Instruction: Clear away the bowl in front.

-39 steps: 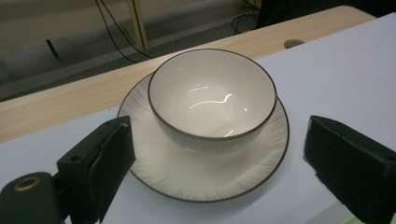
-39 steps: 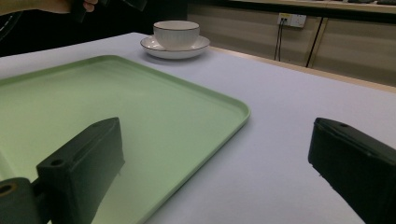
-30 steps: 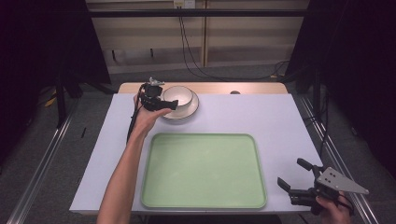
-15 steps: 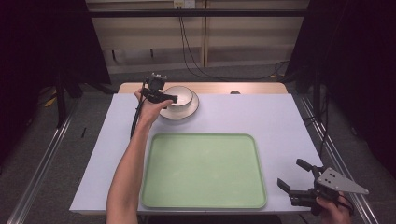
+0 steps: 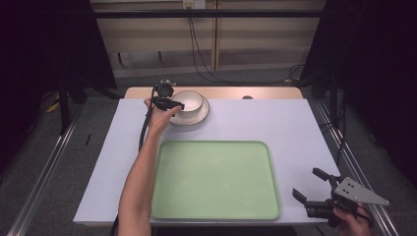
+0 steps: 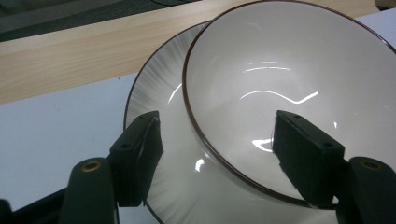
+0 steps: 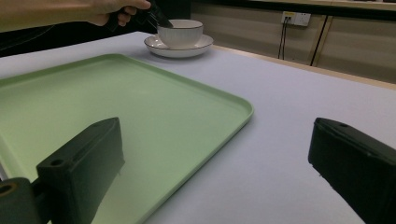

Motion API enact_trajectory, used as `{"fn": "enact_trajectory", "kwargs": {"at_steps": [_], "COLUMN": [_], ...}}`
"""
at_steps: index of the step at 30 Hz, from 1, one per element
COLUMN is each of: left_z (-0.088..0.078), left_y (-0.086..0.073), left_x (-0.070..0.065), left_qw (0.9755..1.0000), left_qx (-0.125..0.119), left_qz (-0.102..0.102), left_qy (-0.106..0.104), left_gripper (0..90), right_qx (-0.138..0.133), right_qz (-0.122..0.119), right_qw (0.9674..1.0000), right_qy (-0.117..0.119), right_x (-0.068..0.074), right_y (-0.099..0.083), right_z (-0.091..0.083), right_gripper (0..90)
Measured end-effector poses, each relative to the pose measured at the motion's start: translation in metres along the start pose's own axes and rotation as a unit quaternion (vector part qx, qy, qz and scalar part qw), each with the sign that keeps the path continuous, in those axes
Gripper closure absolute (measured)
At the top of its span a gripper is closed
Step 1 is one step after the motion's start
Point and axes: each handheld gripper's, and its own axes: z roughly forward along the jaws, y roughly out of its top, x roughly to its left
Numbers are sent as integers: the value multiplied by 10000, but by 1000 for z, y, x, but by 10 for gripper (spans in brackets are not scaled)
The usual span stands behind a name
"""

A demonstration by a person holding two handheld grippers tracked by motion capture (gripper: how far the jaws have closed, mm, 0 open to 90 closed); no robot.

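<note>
A white bowl [image 5: 189, 100] with a thin dark rim stands on a white plate [image 5: 199, 117] at the far edge of the table. My left gripper [image 5: 173, 104] reaches the bowl's left side. In the left gripper view the bowl [image 6: 289, 70] leans over the plate [image 6: 159, 93]. My left gripper [image 6: 217, 121] straddles the bowl's rim, one jaw inside and one outside over the plate. Its jaws have just been closing; a gap still shows on both sides of the rim. My right gripper [image 5: 307, 183] rests open near the table's front right corner, holding nothing.
A large pale green tray [image 5: 214, 179] lies bare at the front middle of the white table. From my right gripper [image 7: 215, 135] the tray [image 7: 116, 102] is at the left, with the bowl [image 7: 180, 31] and plate [image 7: 196, 47] far beyond. Cables hang behind the table.
The left hand has shifted toward the bowl and sunk a little, bringing its jaws over the rim, and the jaws have narrowed. The right gripper has stayed put.
</note>
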Motion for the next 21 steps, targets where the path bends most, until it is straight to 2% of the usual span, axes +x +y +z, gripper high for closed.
{"fn": "enact_trajectory", "kwargs": {"at_steps": [2, 5, 6, 7, 10, 11, 12, 13, 14, 17, 19, 20, 21], "left_z": [0, 1, 3, 3, 6, 5, 6, 6, 6, 5, 7, 8, 8], "left_y": [1, 1, 1, 1, 1, 1, 1, 1, 1, 1, 0, -1, -1], "left_x": [0, 0, 0, 0, -2, -2, 0, 0, 3, 4, 4, 5, 3], "left_qw": [10000, 9998, 9997, 9997, 9997, 9995, 9991, 9991, 9986, 9988, 9984, 9987, 9984], "left_qx": [42, 68, 129, 129, 142, 82, 92, 92, 112, 150, 167, 189, 151], "left_qz": [-6, -174, -138, -138, -160, -274, -394, -394, -490, -439, -479, -409, -498], "left_qy": [-39, -47, -140, -140, -107, -105, -89, -89, -155, -170, -231, -225, -211], "left_gripper": [347, 399, 423, 465, 483, 496, 550, 572, 584, 633, 675, 709, 709], "right_qx": [16, -6, 2, 2, -2, -3, 5, 5, -3, 12, 24, 7, 7], "right_qz": [11, -22, -10, -10, -4, 0, -2, -2, -6, 11, 14, -9, -9], "right_qw": [10000, 10000, 10000, 10000, 10000, 10000, 10000, 10000, 10000, 10000, 10000, 10000, 10000], "right_qy": [-13, 37, 25, 25, -4, -13, -24, -24, -29, 9, 15, -24, -24], "right_x": [0, 0, 0, 0, 0, 0, -1, -1, -1, -1, -1, -1, -1], "right_y": [0, 0, 0, 0, 0, 0, 0, 0, 0, 0, 0, 0, 0], "right_z": [0, 0, -1, -1, 0, 0, 0, 0, 0, 0, 0, 0, 0], "right_gripper": [27, 27, 27, 27, 27, 27, 27, 27, 27, 27, 28, 27, 27]}}
